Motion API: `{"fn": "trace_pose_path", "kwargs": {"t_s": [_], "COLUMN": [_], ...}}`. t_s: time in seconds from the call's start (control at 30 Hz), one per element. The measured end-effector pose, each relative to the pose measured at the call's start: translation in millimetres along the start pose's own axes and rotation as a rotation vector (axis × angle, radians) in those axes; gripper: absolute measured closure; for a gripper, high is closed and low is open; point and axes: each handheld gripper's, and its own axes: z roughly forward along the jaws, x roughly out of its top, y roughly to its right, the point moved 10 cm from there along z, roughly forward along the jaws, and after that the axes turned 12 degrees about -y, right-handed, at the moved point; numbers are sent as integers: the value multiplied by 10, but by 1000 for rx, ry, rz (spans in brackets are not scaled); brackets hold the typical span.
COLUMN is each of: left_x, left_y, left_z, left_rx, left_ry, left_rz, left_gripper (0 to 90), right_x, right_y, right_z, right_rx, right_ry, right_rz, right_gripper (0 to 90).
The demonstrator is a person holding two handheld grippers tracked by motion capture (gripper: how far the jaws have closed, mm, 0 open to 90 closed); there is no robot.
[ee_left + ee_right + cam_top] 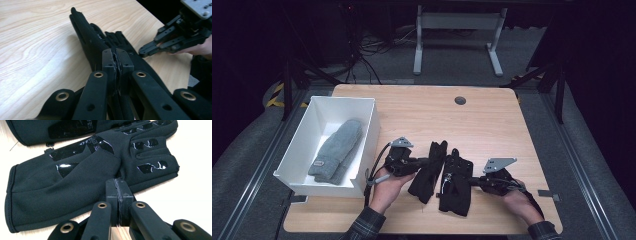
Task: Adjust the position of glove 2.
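Note:
Two black gloves lie side by side at the middle of the wooden table. The left glove (429, 176) (86, 37) stands up on edge in a narrow ridge, and my left gripper (426, 161) (116, 56) is shut on its near side. The right glove (455, 192) (62, 187) lies flat, shiny grip patches up, its thumb flap folded over. My right gripper (473, 179) (117, 185) is shut on that glove's edge by the thumb. The right gripper (147, 50) also appears in the left gripper view, beyond the gloves. Part of the left glove (37, 130) shows at the top of the right gripper view.
An open white box (371, 131) stands at the table's left side with a pair of grey knitted gloves (337, 150) inside. A dark round grommet (460, 100) sits near the far edge. Bare wood lies beyond and to the right of the gloves.

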Motion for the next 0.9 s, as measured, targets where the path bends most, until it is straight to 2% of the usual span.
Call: {"fn": "trace_pose_path", "kwargs": {"t_s": [0.37,0.63,0.8,0.9], "left_x": [74,93,87,80], "left_y": [170,186,195,214], "left_z": [29,95,182,251], "left_rx": [-32,-39,-45,-45], "left_ry": [-2,-14,-28,-42], "left_rz": [30,31,29,34], "left_gripper": [873,873,873,873], "right_x": [127,230,337,388], "right_y": [-53,-103,-167,-180], "right_z": [89,180,261,295], "right_rx": [23,25,40,32], "right_ry": [4,3,12,7], "right_rz": [-14,-34,-50,-59], "right_gripper": [899,900,900,900]}}
